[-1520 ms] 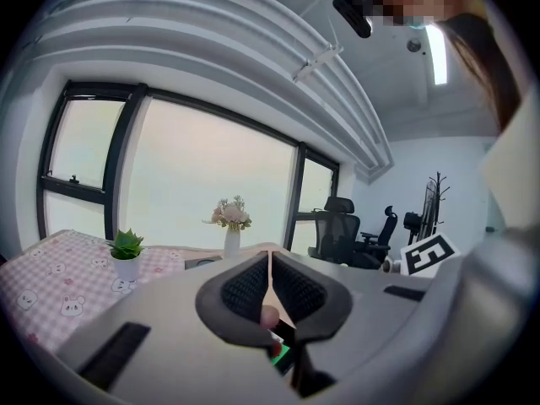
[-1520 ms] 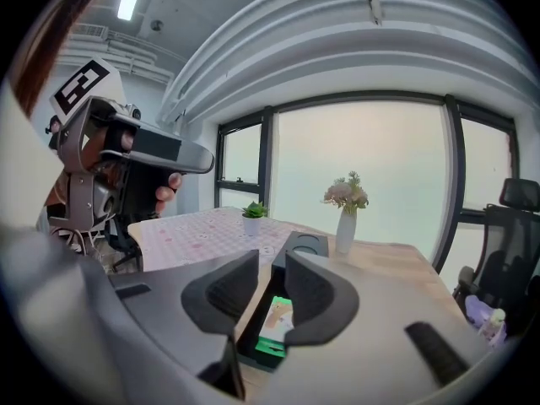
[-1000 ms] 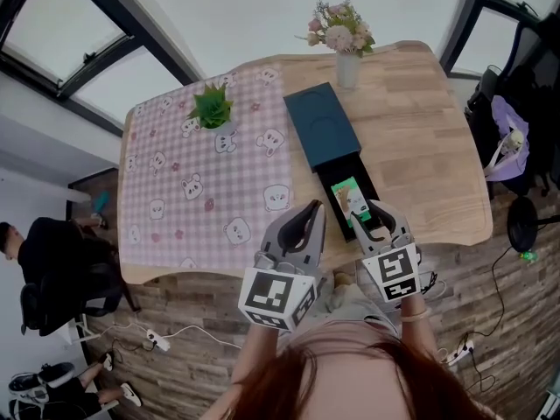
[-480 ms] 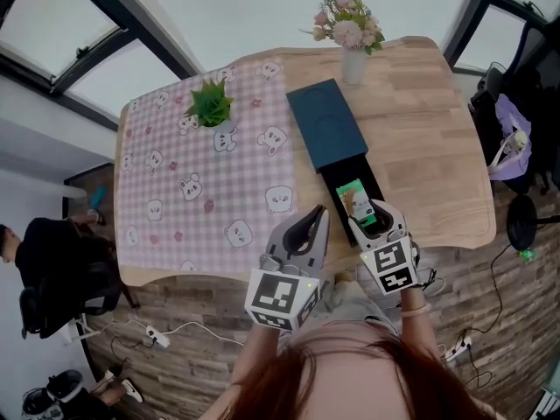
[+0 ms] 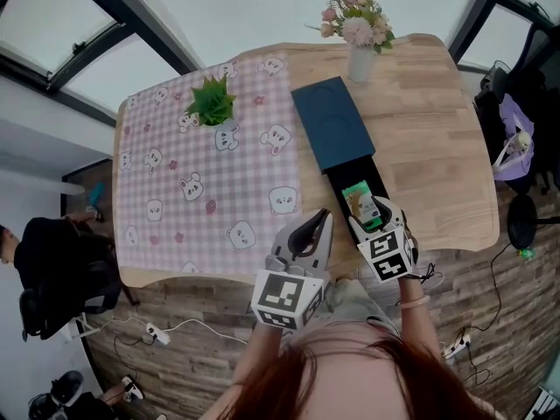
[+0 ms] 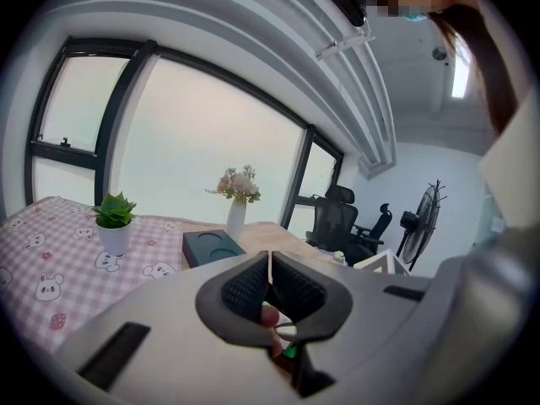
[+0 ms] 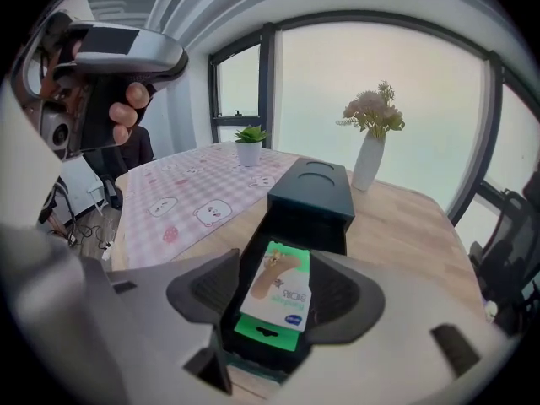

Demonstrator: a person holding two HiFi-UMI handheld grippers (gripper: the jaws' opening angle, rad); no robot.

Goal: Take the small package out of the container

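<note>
Both grippers sit lower over the table's near edge than a second ago, the right one more markedly, and the right gripper's (image 5: 376, 220) jaws have just been opening. They now stand well apart, holding nothing.

From the right gripper view, the small green-and-white package (image 7: 277, 292) lies flat in the black pull-out tray (image 7: 250, 251), directly beyond the gap between the two pads. Each pad stands to one side of it and neither touches it. Whether the pads touch the tray walls cannot be told. The head view puts the package (image 5: 361, 203) in the near half of the tray (image 5: 357, 174), just beyond the right gripper's fingertips, with the gripper tilted down over the tray's near end.

The tray sticks out toward the person from a dark blue sleeve box (image 5: 332, 125), which lies on the bare wood of the table (image 5: 437, 147), just right of the pink checked tablecloth (image 5: 201, 191) with bear prints.

The left gripper (image 5: 322, 219) hovers just left of the tray, above the table's near edge at the border of the tablecloth. Its jaws are pressed together with nothing between them, as the left gripper view shows (image 6: 268, 264).

Farther off, a small potted plant (image 5: 211, 105) stands on the tablecloth and a white vase of flowers (image 5: 359, 56) stands at the far edge beyond the sleeve box. A person in dark clothes (image 5: 52, 269) sits on the floor side at far left, well apart from the table.
</note>
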